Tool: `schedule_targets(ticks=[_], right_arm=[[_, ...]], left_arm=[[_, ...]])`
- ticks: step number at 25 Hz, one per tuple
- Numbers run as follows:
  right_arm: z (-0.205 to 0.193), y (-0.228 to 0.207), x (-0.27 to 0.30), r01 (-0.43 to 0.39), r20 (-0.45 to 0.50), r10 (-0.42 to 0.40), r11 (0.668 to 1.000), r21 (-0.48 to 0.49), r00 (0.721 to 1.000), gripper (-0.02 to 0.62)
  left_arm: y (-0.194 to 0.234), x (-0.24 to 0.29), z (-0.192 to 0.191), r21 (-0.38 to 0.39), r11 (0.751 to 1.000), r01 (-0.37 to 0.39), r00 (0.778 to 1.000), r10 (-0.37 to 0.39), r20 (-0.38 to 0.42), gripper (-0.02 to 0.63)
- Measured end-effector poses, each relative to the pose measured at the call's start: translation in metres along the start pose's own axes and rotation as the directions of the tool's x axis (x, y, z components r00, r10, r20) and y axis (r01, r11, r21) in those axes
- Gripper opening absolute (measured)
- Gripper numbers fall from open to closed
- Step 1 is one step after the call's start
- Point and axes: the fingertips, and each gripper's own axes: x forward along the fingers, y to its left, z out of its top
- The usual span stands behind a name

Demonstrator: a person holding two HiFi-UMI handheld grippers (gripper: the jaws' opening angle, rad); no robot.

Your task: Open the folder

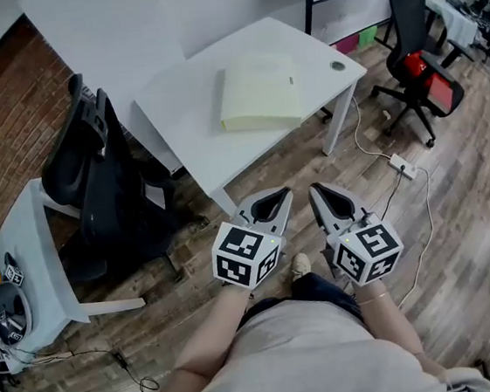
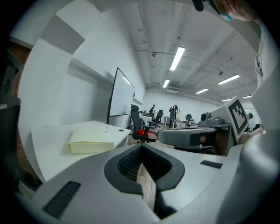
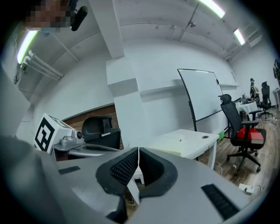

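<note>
Pale yellow folder (image 1: pixel 260 92) lies closed, flat on the white surface (image 1: pixel 196 152), clear of its edges. Bare wood floor (image 1: pixel 458 210) lies before the near corner; a black chair (image 1: pixel 94 181) crowds the left side. Left claw (image 1: pixel 282 195) and right claw (image 1: pixel 316 190): jaws together, empty, well apart from the folder.

A white counter (image 1: pixel 186 123) stands on a wood floor (image 1: pixel 467 196) by a brick wall (image 1: pixel 4 121), with black chairs (image 1: pixel 95 190), a whiteboard (image 2: pixel 122 96) and strip lights (image 2: pixel 177 58).
</note>
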Motion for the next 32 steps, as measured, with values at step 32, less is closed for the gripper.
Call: schedule_targets(ticks=[32], right_arm=[[0.009,-0.129,0.117,-0.015,-0.098,0.021,0.998,0.058,0.995,0.023]], left_arm=[[0.110,0.139,0.030,-0.055,0.995,-0.079,0.995,0.076,-0.058,0.017]])
